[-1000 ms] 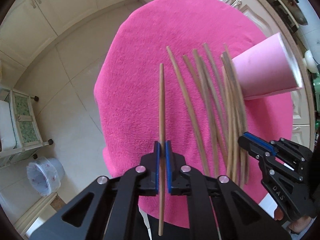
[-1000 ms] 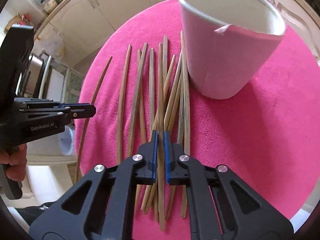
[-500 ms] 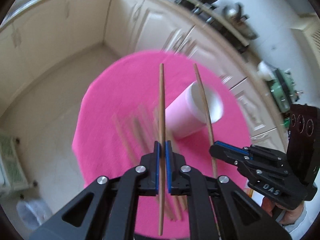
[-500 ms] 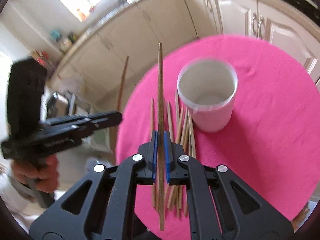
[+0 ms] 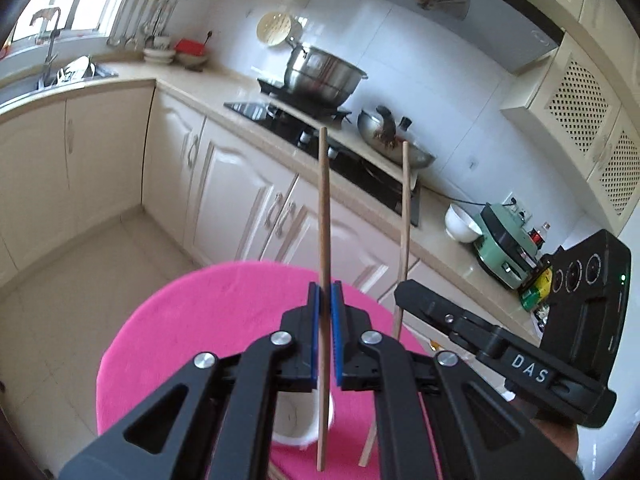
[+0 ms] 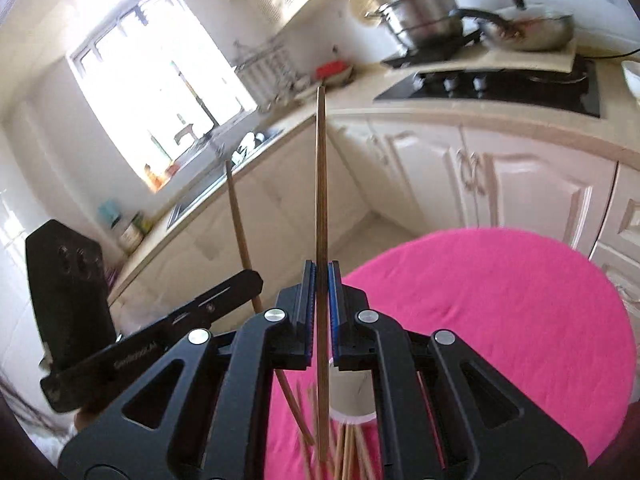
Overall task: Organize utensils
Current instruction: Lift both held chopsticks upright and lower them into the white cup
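Here each gripper's fingers [image 5: 325,336] [image 6: 322,312] clamp one upright chopstick [image 5: 324,216] [image 6: 321,184].

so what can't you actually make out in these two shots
- Left wrist view: most of the white cup hidden behind the left gripper.
- Right wrist view: loose chopsticks on the pink cloth blurred and cut off by the bottom edge, so uncountable.
- Right wrist view: the cup's inside is hidden behind the right gripper.

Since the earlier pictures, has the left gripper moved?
Yes. The left gripper, shut on a chopstick, has risen and tipped up: the pink tablecloth has dropped low and the stove has appeared.
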### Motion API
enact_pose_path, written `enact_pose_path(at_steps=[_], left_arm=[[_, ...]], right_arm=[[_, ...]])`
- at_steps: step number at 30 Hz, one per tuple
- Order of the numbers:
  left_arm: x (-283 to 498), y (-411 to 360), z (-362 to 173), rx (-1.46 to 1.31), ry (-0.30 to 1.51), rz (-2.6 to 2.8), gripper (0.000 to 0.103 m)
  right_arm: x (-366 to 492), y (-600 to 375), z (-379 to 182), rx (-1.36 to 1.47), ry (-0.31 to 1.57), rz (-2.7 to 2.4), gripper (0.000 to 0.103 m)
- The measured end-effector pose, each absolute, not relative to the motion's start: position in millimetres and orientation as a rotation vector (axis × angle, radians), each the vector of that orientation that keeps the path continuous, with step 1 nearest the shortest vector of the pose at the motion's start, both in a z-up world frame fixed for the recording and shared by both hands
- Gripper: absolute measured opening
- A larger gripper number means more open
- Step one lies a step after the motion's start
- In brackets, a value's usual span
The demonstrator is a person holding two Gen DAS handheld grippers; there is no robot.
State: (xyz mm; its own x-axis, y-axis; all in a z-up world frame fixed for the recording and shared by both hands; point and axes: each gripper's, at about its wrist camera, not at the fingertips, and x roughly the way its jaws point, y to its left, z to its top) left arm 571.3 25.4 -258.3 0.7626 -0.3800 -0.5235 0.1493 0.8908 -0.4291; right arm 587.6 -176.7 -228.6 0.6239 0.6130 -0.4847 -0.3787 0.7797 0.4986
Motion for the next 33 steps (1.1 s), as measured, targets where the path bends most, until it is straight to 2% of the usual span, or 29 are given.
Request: enact_pose_path(at_steps=[7,12,33], left_arm=[[597,18,-277,-0.328,0.603,-0.269,0.006],[600,21,-303,-0.3,0.622,-0.247,0.006],[547,27,-334,-0.234,0.726,-0.23,0.006]], right_arm=[[613,-176,-244,0.358,0.61,0.522,0.007],[617,-170,-269,0.331,0.624,0.51,0.007],[548,-173,-301,0.221,0.72,0.452,0.007]])
